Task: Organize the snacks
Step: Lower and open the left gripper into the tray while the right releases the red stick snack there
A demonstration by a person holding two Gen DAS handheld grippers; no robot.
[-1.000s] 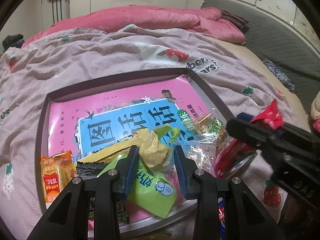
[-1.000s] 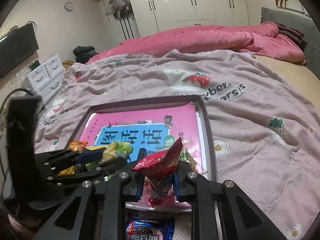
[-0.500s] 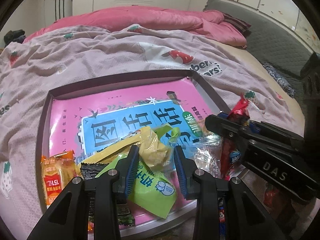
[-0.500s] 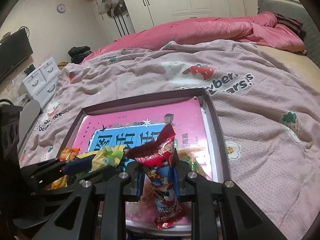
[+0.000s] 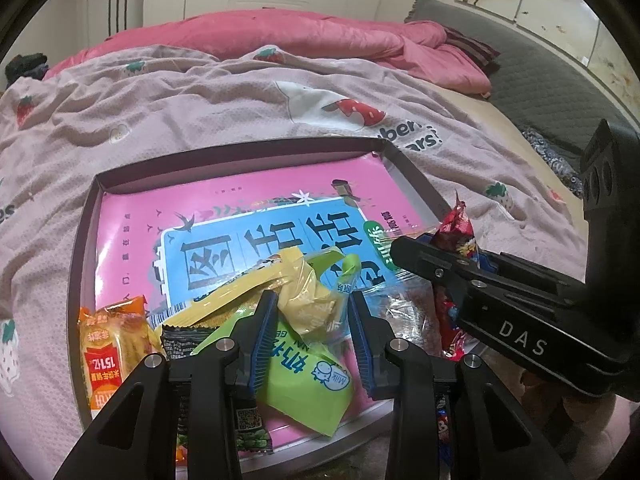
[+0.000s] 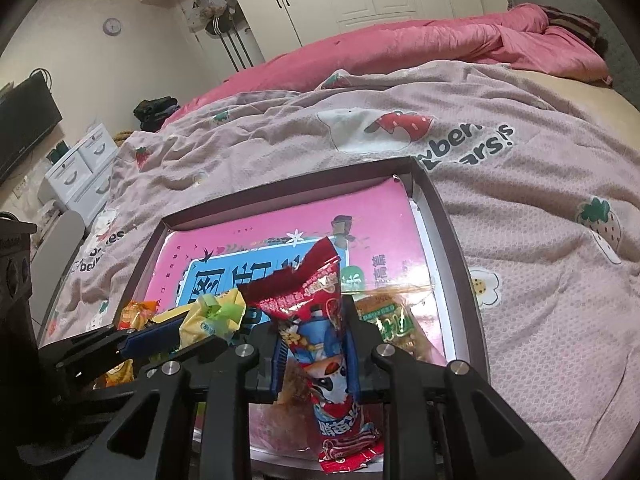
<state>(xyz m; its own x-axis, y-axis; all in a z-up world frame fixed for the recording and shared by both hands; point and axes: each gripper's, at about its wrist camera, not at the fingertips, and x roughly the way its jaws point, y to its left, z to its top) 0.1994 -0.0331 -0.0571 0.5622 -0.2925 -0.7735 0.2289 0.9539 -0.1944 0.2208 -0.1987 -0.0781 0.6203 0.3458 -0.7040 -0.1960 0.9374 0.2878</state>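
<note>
Spreading across lower half of frame: tray (image 5: 82, 240) on bedspread (image 5: 200, 112), pink book (image 5: 248, 208) lining it. Snacks piled at tray's near edge, far half bare. Left gripper (image 5: 312, 320) clamps yellow wrapper (image 5: 298, 300), centre-bottom. Right gripper (image 6: 314, 344) pinches red packet (image 6: 308, 296) upright over near right corner. Judgement: partway; both packets not yet placed.

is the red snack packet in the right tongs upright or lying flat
Upright: the red snack packet stands on end, pinched between the right tongs, its crimped top pointing up above the tray.
</note>
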